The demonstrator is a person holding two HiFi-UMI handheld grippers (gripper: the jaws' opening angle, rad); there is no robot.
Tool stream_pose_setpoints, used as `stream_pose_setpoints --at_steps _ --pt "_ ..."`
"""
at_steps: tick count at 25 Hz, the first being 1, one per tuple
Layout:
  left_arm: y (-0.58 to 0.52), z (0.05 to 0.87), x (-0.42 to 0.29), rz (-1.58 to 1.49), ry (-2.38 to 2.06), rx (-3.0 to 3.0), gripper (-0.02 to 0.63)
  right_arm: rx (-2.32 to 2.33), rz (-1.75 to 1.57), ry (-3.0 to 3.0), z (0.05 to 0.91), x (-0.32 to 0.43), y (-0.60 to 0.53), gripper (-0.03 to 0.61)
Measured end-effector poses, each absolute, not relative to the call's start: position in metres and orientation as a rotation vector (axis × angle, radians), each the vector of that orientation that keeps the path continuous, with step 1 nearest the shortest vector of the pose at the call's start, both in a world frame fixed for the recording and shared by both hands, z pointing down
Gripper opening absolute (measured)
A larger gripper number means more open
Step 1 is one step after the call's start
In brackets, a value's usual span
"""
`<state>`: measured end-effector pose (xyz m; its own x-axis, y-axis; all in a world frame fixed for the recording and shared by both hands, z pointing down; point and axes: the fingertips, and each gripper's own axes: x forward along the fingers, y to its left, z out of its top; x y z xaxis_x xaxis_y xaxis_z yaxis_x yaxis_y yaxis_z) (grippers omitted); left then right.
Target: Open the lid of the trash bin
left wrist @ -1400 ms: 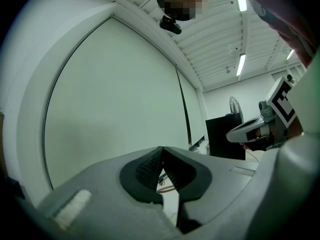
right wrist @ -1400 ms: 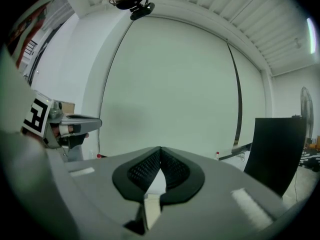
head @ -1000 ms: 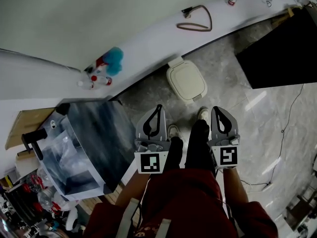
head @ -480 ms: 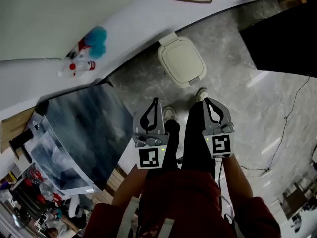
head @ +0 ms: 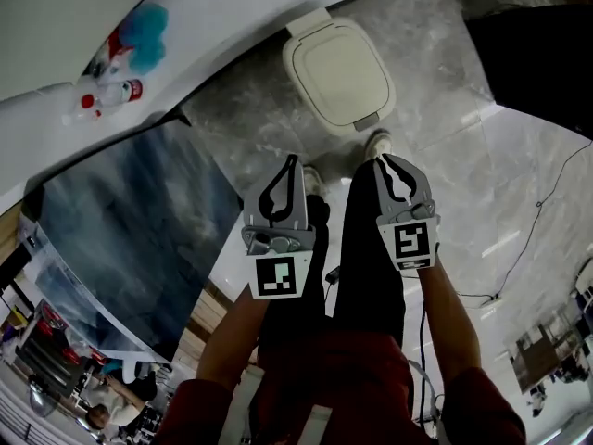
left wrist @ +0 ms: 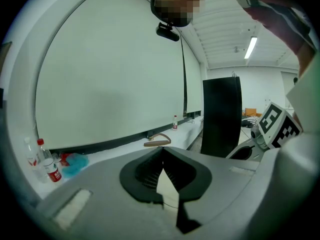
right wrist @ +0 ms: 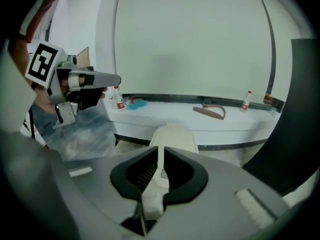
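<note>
Cream trash bin (head: 338, 72) on grey stone floor (head: 250, 128), back against the base of the white counter (head: 222, 35). Lid (head: 335, 68) down flat, contents unseen. To the left, a large translucent case (head: 120, 230), possibly plastic-wrapped, contents too blurred to tell. Bottles (head: 107, 95) on the counter top. Both forearms stretched forward and down over the legs, side by side. Left gripper (head: 293, 160) clenched on nothing, tips touching, short of the bin. Right gripper (head: 382, 159) aimed at the bin's front edge, near it but apart; jaws opening to a narrow slit, nothing between them, bin visible beyond.
</note>
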<state>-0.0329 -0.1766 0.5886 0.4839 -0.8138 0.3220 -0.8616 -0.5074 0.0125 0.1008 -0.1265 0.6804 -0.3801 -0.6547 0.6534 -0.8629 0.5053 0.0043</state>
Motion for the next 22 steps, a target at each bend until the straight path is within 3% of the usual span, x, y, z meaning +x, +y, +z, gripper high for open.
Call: stream_pose_setpoints --at_steps 15,22 --pt "-0.177 0.673 -0.023 0.491 -1.424 2.492 0.006 1.028 0.570 -2.101 0.795 0.091 -0.112 0.149" --pt "-0.181 0.690 -0.027 0.512 -1.429 2.466 0.005 0.883 0.542 -2.043 0.834 0.087 -0.110 0.237"
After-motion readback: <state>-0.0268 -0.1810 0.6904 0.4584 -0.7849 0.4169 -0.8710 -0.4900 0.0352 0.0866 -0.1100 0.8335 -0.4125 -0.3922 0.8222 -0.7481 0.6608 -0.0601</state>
